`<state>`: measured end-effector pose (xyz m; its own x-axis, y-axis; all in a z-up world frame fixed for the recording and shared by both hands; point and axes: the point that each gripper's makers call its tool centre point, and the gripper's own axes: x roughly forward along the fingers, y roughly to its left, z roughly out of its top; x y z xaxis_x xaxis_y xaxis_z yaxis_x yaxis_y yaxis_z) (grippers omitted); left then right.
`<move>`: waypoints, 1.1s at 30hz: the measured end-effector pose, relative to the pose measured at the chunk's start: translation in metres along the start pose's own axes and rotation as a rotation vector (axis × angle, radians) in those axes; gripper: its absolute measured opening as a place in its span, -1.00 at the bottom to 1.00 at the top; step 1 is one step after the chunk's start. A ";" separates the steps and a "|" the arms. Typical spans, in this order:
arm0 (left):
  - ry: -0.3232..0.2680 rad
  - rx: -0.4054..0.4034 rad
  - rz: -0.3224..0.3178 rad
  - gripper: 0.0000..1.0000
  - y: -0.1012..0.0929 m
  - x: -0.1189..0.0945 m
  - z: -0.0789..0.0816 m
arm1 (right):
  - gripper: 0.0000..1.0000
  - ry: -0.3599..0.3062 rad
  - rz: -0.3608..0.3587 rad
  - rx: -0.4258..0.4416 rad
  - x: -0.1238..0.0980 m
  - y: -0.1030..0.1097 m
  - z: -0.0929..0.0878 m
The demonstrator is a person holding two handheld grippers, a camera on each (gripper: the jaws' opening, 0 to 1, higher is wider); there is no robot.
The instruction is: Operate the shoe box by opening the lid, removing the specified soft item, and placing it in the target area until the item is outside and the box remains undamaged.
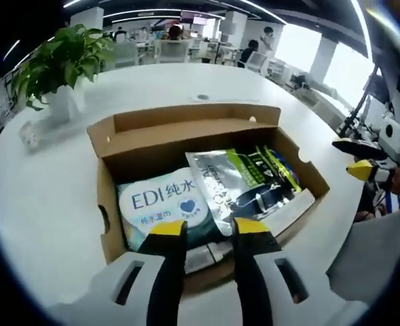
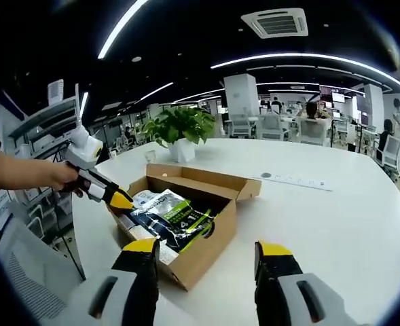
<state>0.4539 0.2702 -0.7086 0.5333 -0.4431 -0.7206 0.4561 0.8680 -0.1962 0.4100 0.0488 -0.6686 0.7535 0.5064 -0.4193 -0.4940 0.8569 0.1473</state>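
Brown cardboard shoe box (image 1: pixel 152 136) lies open near the white counter's (image 2: pixel 335 217) edge; both grippers' fingers apart, left gripper (image 1: pixel 210 231) over a silver foil pouch (image 1: pixel 237 180).

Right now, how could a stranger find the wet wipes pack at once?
Find the open cardboard shoe box on the white table. Two soft packs lie inside. The wet wipes pack is pale blue and white with large "EDI" lettering, unlike the silver and green pouch beside it.
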 end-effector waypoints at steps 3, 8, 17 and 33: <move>0.018 -0.039 -0.010 -0.60 -0.001 0.003 -0.003 | 0.08 0.003 0.004 -0.006 0.000 0.001 -0.003; 0.046 -0.106 -0.036 -0.67 -0.004 0.007 -0.007 | 0.08 0.009 0.007 -0.003 0.000 0.002 -0.007; 0.076 -0.172 -0.069 -0.80 -0.010 0.018 -0.010 | 0.07 0.002 0.009 0.006 0.001 0.001 -0.005; 0.072 -0.233 -0.083 -0.98 -0.012 0.019 -0.011 | 0.02 0.002 0.027 0.015 0.004 0.008 0.001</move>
<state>0.4507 0.2541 -0.7279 0.4447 -0.5050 -0.7398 0.3151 0.8613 -0.3986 0.4100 0.0575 -0.6683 0.7391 0.5289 -0.4171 -0.5075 0.8444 0.1714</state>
